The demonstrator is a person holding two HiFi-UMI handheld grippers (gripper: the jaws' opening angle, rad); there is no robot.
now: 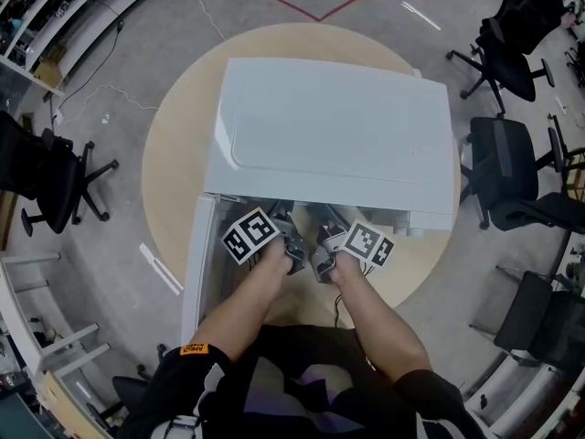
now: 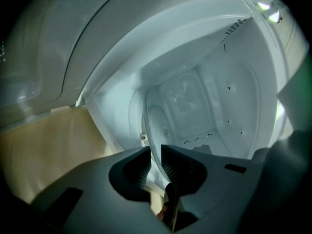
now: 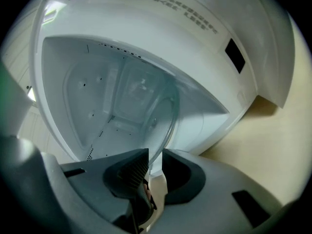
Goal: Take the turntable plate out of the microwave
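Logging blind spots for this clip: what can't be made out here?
Left gripper view: the left gripper covers the plate's near rim.
Right gripper view: the right gripper does the same.
Head view: the microwave's top hides the plate and inside.
Every view: whether the clear plate rests on the microwave floor.

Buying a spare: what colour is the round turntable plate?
Clear glass; the turntable plate shows best in the right gripper view.
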